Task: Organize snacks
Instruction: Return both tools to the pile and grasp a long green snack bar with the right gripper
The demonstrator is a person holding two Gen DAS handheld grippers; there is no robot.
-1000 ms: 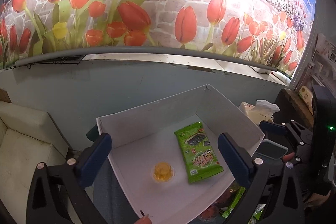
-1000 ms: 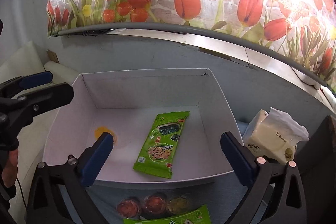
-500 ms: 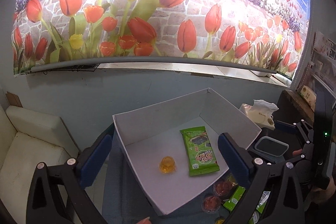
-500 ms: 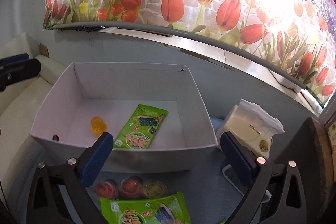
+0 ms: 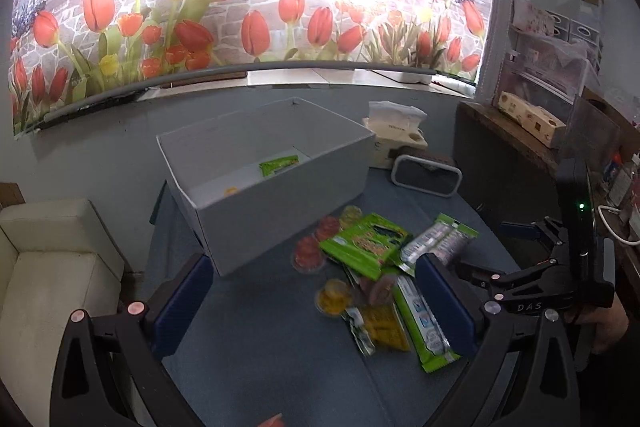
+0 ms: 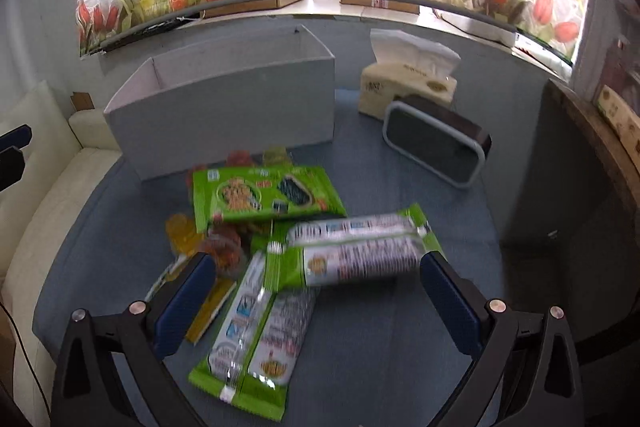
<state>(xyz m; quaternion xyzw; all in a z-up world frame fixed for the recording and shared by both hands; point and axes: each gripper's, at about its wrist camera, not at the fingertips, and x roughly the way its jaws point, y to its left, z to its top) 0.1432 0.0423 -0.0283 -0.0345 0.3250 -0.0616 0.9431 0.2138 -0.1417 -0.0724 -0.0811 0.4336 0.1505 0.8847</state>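
A white box (image 5: 280,203) (image 6: 224,111) stands at the back of the blue table; inside lie a green seaweed packet (image 5: 279,165) and a yellow jelly cup (image 5: 231,191). In front of it lies a pile of snacks: a green seaweed packet (image 6: 264,195) (image 5: 364,243), green-and-silver cracker packs (image 6: 352,251) (image 6: 260,339) (image 5: 440,247), red jelly cups (image 5: 308,253) and yellow jelly cups (image 5: 332,299) (image 6: 184,239). My left gripper (image 5: 316,307) is open and empty above the table. My right gripper (image 6: 316,295) is open and empty over the cracker packs.
A tissue box (image 6: 408,87) (image 5: 394,131) and a dark clock-like device (image 6: 436,143) (image 5: 426,175) stand right of the box. A white sofa (image 5: 52,267) is at the left, a dark wooden cabinet (image 5: 520,163) at the right. A tulip mural covers the wall behind.
Both grippers have pulled back and away from the box. The snack pile in front of the box has come into full view. Both grippers stayed open and empty.
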